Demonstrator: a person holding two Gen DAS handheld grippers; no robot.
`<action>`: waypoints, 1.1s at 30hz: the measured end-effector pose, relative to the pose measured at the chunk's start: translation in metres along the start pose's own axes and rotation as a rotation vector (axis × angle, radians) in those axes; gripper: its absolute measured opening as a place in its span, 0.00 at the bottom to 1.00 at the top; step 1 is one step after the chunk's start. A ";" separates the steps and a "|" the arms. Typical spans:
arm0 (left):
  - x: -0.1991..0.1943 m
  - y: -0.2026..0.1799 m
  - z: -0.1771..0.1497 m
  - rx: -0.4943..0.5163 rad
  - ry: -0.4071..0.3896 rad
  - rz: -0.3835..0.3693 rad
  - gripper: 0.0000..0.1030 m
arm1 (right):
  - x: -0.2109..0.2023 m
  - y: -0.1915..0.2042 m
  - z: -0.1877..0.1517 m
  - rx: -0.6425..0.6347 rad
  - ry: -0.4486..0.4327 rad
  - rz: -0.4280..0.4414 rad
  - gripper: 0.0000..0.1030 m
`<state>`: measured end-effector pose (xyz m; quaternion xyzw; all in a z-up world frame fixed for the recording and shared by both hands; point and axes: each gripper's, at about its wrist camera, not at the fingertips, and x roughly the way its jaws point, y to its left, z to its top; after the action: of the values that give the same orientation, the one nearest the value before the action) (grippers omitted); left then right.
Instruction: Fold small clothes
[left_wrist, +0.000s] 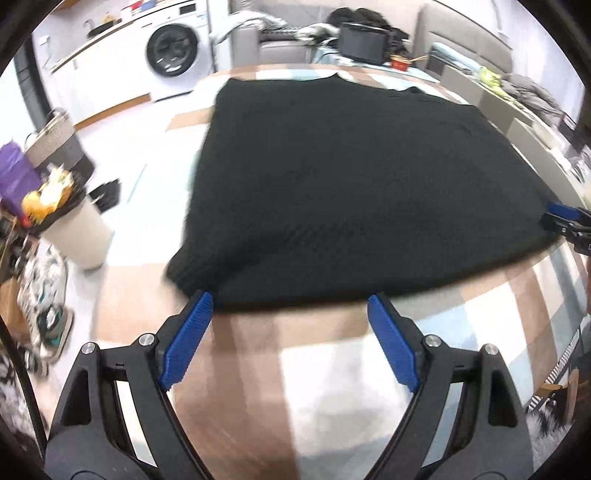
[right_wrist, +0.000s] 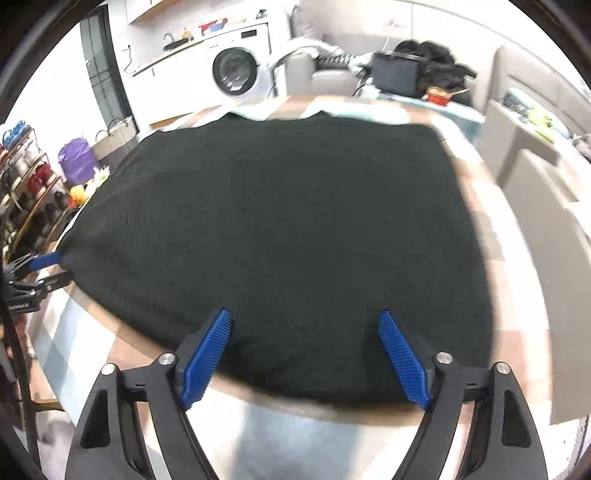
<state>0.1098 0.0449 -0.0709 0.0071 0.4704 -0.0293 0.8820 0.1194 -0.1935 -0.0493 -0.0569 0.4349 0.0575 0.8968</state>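
A black knit garment (left_wrist: 343, 184) lies spread flat on a table with a checked brown, white and pale blue cloth (left_wrist: 258, 369). It also fills the right wrist view (right_wrist: 280, 229). My left gripper (left_wrist: 290, 306) is open and empty, its blue pads at the garment's near edge, close to its near left corner. My right gripper (right_wrist: 304, 323) is open and empty, its tips over the garment's near edge. The right gripper shows at the right rim of the left wrist view (left_wrist: 565, 218), the left gripper at the left rim of the right wrist view (right_wrist: 40, 266).
A white bin (left_wrist: 74, 229) with yellow items and a purple bag (left_wrist: 16, 173) stand on the floor left of the table. A washing machine (left_wrist: 173, 51), grey sofa (left_wrist: 280, 48) and black box (left_wrist: 364, 40) are behind. A shelf (right_wrist: 29, 184) stands left.
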 end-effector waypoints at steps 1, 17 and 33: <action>-0.004 0.007 -0.005 -0.042 0.010 0.002 0.82 | -0.001 0.001 0.000 -0.014 0.009 -0.050 0.81; 0.027 0.043 0.037 -0.344 -0.115 -0.005 0.34 | 0.005 0.033 0.033 0.025 -0.050 0.079 0.81; -0.017 0.061 0.037 -0.373 -0.206 0.021 0.18 | 0.016 0.035 0.040 0.035 -0.047 0.098 0.81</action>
<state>0.1349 0.1052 -0.0374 -0.1544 0.3747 0.0671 0.9117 0.1548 -0.1520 -0.0385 -0.0187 0.4168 0.0951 0.9038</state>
